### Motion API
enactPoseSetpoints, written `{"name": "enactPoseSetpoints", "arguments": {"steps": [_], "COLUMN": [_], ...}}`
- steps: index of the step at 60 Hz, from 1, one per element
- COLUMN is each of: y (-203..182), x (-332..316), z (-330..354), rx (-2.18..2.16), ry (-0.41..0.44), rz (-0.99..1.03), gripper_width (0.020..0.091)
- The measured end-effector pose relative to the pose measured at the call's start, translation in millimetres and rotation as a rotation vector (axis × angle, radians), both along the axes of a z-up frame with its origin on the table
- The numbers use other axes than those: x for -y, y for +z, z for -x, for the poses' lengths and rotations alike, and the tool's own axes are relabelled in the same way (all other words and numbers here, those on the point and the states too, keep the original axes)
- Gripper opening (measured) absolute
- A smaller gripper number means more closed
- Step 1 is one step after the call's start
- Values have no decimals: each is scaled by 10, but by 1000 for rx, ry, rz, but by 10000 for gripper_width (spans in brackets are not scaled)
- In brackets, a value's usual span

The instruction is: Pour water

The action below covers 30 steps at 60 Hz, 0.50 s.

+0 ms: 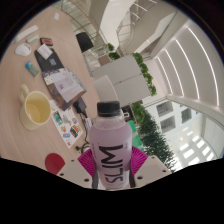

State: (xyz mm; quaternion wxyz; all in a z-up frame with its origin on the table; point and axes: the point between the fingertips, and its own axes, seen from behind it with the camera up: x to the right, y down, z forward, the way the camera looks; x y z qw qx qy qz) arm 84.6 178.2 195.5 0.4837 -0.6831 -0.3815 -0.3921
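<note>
A pale lilac bottle (110, 150) with a black cap and black lettering stands between my fingers, held up well above the table. My gripper (110, 165) is shut on it, and the magenta pads (88, 160) press on both its sides. Down on the table to the left of the bottle sits a yellow cup (36, 108) with a white handle. The bottle's cap points toward the far side of the table. The bottle's base is hidden below the fingers.
Beyond the cup, the pale table (55, 35) carries a dark box (45, 50), papers (62, 85) and small coloured items (68, 128). To the right, green plants (145, 120) line a white railing (185, 110) over a tall atrium.
</note>
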Motion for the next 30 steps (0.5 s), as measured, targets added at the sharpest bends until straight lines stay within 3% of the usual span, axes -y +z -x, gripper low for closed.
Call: {"name": "enactPoseSetpoints", "arguments": {"steps": [11,20,22,23,24,30], "y": [-341,-339,-345,-305,-360,-394], "x": [-384,-488,-476,-269,-417,-465], "z": [500,813,830,903,864,947], "rx": [851,1201,1228,1265,1258,1271], "ry": [209,279,275,230,277,303], "rz": [130,197,209,189,240,278], "gripper_width": [416,416,417,417,418,416]}}
